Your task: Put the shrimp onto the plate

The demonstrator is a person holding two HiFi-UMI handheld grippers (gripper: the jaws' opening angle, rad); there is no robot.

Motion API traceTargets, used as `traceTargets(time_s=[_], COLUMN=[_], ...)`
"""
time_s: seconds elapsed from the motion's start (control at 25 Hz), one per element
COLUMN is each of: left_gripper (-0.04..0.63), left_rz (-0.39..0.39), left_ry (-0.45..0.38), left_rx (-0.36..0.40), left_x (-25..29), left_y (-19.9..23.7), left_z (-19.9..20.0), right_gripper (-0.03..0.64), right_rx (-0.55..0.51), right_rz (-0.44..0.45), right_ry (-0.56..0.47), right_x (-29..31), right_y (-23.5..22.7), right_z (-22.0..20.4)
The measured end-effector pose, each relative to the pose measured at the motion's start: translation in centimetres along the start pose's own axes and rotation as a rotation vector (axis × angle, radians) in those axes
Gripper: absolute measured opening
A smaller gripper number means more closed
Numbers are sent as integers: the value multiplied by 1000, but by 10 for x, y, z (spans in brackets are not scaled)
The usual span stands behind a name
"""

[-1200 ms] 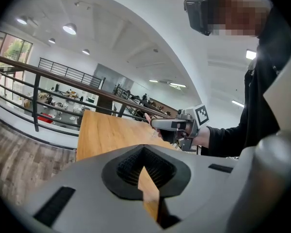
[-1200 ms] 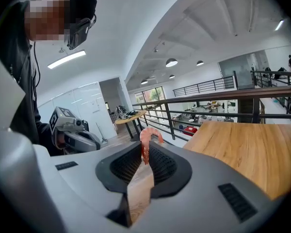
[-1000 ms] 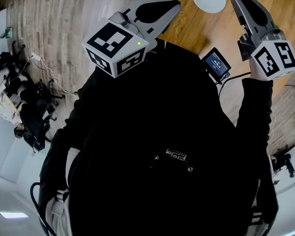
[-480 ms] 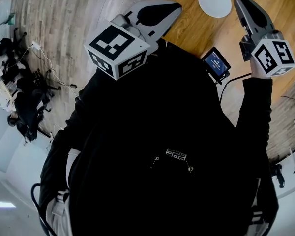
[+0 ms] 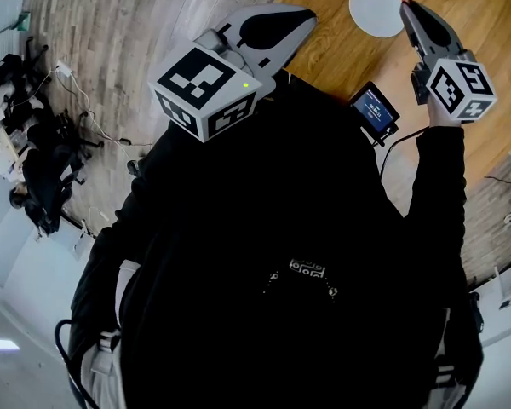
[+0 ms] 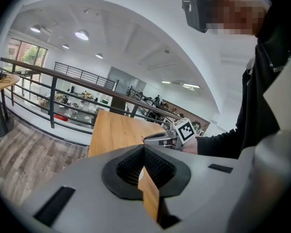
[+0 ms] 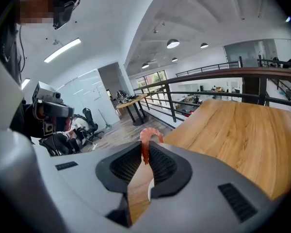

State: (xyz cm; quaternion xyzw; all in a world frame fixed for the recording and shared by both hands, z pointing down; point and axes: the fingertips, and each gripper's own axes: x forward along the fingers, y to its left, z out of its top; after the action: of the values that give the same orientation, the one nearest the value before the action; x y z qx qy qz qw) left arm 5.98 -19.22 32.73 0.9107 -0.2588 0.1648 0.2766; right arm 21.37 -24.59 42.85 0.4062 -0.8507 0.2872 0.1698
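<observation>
1. Nearest the head camera: the person's dark top fills the view. A small lit screen [image 5: 374,109] sits at chest level and has no part in the job.
2. Left gripper [image 5: 300,17]: jaws shut tip to tip, with nothing between them. It hangs by the edge of the worktop [image 5: 341,54]. Probably parked there to leave the other hand a free path.
3. Right gripper [image 5: 404,5], further out: jaws clamped on the shrimp [image 7: 146,141]. They pinch one end of the body, so the pink curl arcs out past the tips. That hold likely lets it fall clean once the jaws part.
4. Farthest: the white plate [image 5: 373,7], bare, flat on the worktop. The shrimp sits at the gripper's tip just beside the plate's right rim, not on it. Its height above the wood cannot be told.
5. Judgement: the carry is nearly done. What remains is bringing the shrimp over the plate's middle, then releasing. Let go at the rim, and it may land on the wood.
</observation>
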Motion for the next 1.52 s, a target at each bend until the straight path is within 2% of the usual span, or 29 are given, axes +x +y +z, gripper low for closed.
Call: traceTargets(time_s=[0.4,0.68,0.92,1.16,1.32,1.52], left_gripper=[-2,-2,-2,-2,-2,-2], left_rz=[24,38,49,70,80,81], left_ry=[-2,0,2,12,14,17], left_rx=[-24,-43,-54,-71,-78,-84], left_x=[-7,-11,-13,-15,-18,-22], left_y=[5,8,10,11,10,10], left_z=[-1,-6,-12,-22,-22,-26], right_gripper=[58,58,58,60,60,60], right_rx=[25,68,45,106,60,-47], right_rz=[-7,-8,-43,-62,-97,-95], right_ry=[119,166,272,339,392,469], right_x=[24,36,48,56,60,62], right_y=[-13,-19,-34,-49,-57,-54], right_z=[-45,-68,-112,-152,-168,-188])
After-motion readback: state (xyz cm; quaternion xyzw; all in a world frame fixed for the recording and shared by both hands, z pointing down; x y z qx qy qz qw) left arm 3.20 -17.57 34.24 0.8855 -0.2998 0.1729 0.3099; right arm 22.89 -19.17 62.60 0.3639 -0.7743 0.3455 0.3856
